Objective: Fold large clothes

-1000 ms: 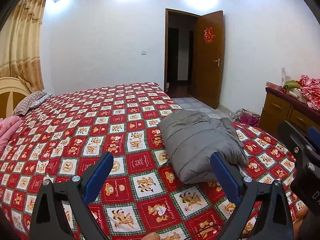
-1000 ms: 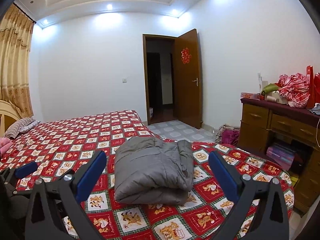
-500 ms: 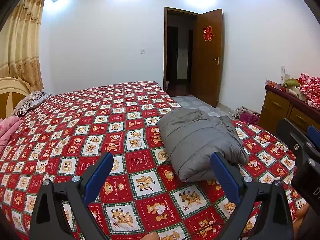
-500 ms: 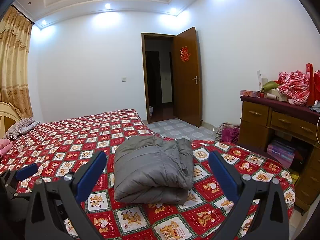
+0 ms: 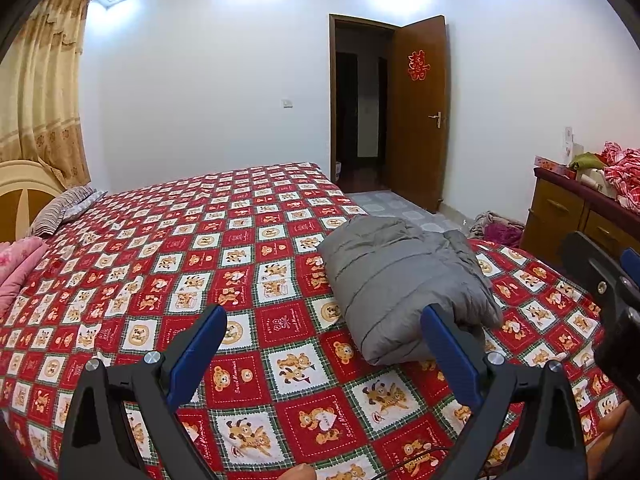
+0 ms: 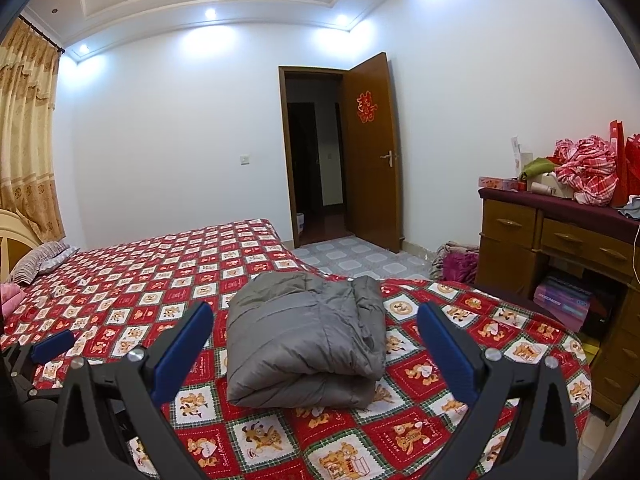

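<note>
Folded grey jacket (image 6: pixel 304 340) at frame centre on the bed (image 6: pixel 160 280); left claw (image 5: pixel 322 334) and right claw (image 6: pixel 314 328) gape wide, empty. Best practice: withdraw without snagging folds.

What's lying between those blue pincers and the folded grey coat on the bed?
Only bare bedspread. In the right wrist view, nothing lies between the open right gripper and the grey coat; it touches nothing.

Bright, even light from ceiling spots (image 6: pixel 208 13); glare on white wall (image 5: pixel 200 80); strong fisheye bend, dark corners; sharp.
</note>
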`<state>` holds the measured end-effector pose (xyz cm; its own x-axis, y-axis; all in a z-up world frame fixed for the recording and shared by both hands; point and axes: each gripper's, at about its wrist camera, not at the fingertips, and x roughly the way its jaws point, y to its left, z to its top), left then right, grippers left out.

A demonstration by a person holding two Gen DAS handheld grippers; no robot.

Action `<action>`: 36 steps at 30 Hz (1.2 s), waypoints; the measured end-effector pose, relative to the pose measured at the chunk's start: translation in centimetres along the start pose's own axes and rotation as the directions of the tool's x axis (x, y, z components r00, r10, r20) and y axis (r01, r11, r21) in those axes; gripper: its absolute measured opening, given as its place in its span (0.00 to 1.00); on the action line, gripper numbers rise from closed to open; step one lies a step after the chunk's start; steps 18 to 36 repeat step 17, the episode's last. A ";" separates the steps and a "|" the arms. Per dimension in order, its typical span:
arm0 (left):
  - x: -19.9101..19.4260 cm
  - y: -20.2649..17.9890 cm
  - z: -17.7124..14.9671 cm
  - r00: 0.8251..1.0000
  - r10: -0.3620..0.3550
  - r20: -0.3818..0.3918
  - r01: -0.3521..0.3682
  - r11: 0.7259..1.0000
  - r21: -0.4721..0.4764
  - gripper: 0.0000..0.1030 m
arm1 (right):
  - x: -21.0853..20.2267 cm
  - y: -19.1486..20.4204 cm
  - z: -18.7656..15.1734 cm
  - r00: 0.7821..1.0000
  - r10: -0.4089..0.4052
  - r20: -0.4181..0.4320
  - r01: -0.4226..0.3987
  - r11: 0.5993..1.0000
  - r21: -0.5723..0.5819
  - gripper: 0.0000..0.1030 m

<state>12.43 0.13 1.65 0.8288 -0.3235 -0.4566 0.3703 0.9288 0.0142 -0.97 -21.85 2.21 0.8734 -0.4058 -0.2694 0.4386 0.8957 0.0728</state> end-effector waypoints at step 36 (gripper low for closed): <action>-0.2 0.2 0.2 0.997 0.021 0.068 -0.023 0.999 0.029 0.95 | -0.4 0.5 -0.5 1.000 -0.010 -0.010 0.011 1.000 0.009 1.00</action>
